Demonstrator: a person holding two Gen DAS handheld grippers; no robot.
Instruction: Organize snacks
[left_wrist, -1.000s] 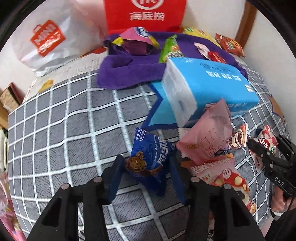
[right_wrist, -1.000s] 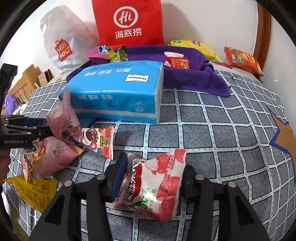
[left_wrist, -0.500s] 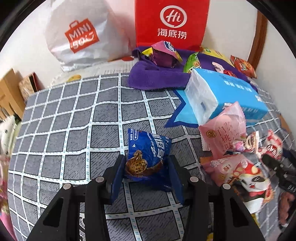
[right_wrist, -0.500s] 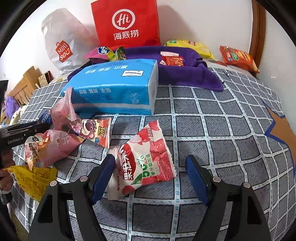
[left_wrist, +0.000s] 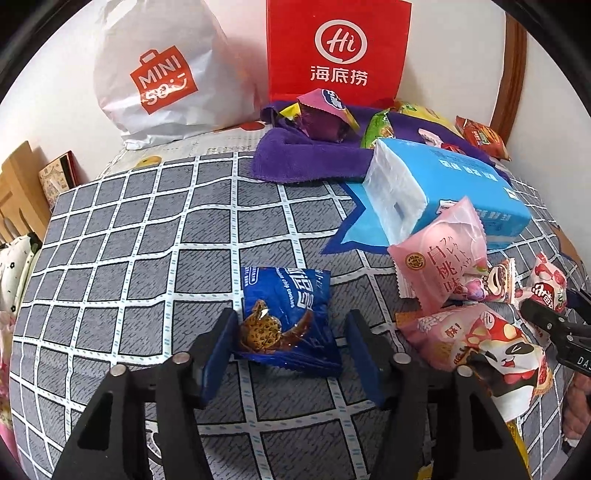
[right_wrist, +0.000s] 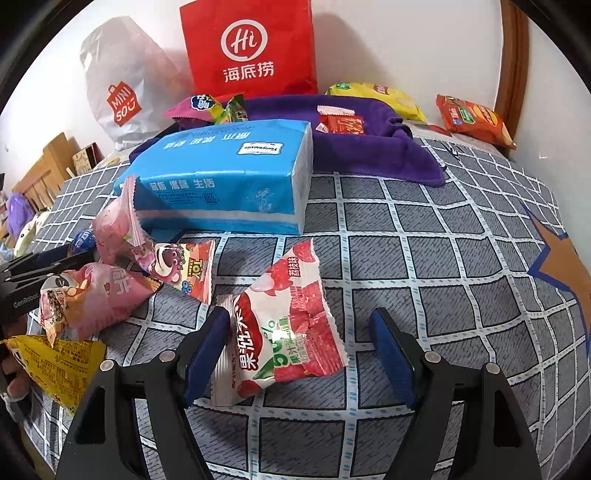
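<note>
- Now your left gripper (left_wrist: 290, 354) is opening, releasing the cookie pack (left_wrist: 286, 317) mid-bed (left_wrist: 110, 240).
- Right gripper (right_wrist: 299, 354): spread, jelly pack (right_wrist: 286, 328) freed; next, pick another snack.

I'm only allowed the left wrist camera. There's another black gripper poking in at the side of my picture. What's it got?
Observer: Nothing is gripped. The right gripper is open, and a red-and-white lychee packet lies flat on the checked cloth between its fingers, not pinched.
Operator: My picture stops right there! What's on the far side of that packet?
Observer: Just more checked cloth, and then an orange star with a blue outline printed near the cloth's edge.
</note>
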